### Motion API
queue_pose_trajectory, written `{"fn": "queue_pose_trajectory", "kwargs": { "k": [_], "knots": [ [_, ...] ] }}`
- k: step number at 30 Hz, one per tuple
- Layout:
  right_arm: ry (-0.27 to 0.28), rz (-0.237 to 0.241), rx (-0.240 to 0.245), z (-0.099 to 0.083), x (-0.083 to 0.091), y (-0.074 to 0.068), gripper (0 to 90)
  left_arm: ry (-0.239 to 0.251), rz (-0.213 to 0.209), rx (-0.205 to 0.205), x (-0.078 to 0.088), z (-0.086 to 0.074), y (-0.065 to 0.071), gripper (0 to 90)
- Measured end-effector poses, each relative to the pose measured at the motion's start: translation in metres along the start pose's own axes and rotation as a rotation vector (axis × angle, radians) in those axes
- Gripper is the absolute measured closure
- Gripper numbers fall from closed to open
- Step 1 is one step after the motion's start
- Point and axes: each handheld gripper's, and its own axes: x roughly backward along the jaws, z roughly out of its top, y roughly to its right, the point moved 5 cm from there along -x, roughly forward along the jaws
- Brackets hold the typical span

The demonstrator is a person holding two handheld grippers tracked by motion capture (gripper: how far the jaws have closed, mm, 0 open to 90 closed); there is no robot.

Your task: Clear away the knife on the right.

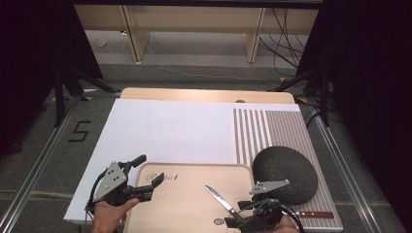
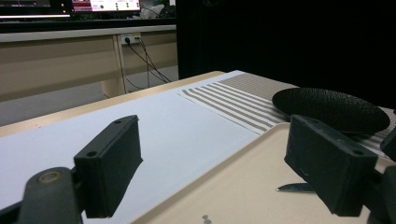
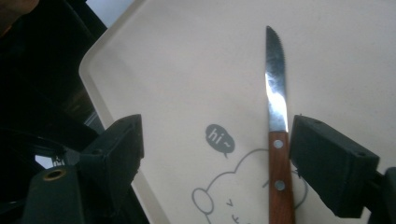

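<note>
Table's near edge: knife lies on tray, right hand-held gripper released, left hand-held gripper released; lift straight off without nudging handle.

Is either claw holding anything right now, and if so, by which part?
Nothing is held. The right claw stands open around the knife lying on the tray; the left claw is open too.

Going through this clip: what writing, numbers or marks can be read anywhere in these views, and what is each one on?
"hi~" in a dark speech bubble printed on the tray, above a cartoon outline.
"5" marked in black on the floor left of the table.
Cursive script on the tray's far edge: too blurred to read.
Round mark on the tray's near edge: too small to read.
Monitor in the left gripper view: text too small to read.
</note>
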Motion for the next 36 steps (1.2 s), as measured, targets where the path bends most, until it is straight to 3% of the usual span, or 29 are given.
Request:
{"fn": "queue_pose_trajectory", "kwargs": {
  "k": [2, 8, 14, 15, 16, 17, 20, 21, 22, 25, 27, 29, 30, 36],
  "knots": [
    [-0.022, 0.006, -0.012, 0.0, -0.003, -0.003, 18.8, 0.001, -0.001, 0.001, 0.0, 0.0, 0.0, 17.4],
    [-0.045, 0.0, 0.021, 0.003, -0.009, -0.008, 20.4, 0.002, -0.007, -0.01, 0.0, 0.0, 0.0, 17.4],
    [-0.084, -0.007, 0.033, 0.005, -0.019, -0.006, 35.7, 0.003, -0.01, -0.002, 0.0, 0.0, 0.001, 17.4],
    [-0.092, -0.027, 0.037, 0.005, -0.021, -0.005, 42.6, 0.003, -0.012, -0.003, 0.0, 0.0, 0.002, 17.4],
    [-0.092, -0.027, 0.037, 0.005, -0.021, -0.005, 42.6, 0.003, -0.012, -0.003, 0.0, 0.0, 0.002, 17.4],
    [-0.105, -0.035, 0.047, 0.004, -0.022, -0.003, 50.2, 0.003, -0.013, -0.005, 0.0, 0.0, 0.002, 17.4],
    [-0.114, -0.052, 0.054, 0.004, -0.024, 0.0, 54.4, 0.001, -0.015, -0.006, 0.0, 0.0, 0.002, 17.4],
    [-0.131, -0.084, 0.055, 0.003, -0.027, 0.003, 62.8, 0.0, -0.015, -0.007, 0.0, 0.0, 0.002, 17.4],
    [-0.137, -0.103, 0.08, 0.003, -0.028, 0.005, 64.9, -0.001, -0.015, -0.007, 0.0, 0.0, 0.002, 17.4],
    [-0.171, -0.127, 0.082, 0.002, -0.031, 0.004, 69.1, -0.001, -0.016, -0.004, -0.001, 0.0, 0.003, 17.4],
    [-0.208, -0.183, 0.107, 0.001, -0.038, 0.006, 74.7, -0.002, -0.018, -0.012, -0.001, 0.0, 0.003, 17.5],
    [-0.21, -0.191, 0.112, 0.001, -0.039, 0.007, 75.9, -0.002, -0.018, -0.012, -0.001, 0.0, 0.003, 17.5],
    [-0.213, -0.22, 0.123, 0.002, -0.041, 0.008, 79.4, -0.006, -0.016, -0.014, -0.001, 0.0, 0.003, 17.5],
    [-0.225, -0.254, 0.148, 0.005, -0.045, 0.008, 85.4, -0.005, -0.016, -0.015, -0.001, 0.0, 0.003, 17.5]
  ]
}}
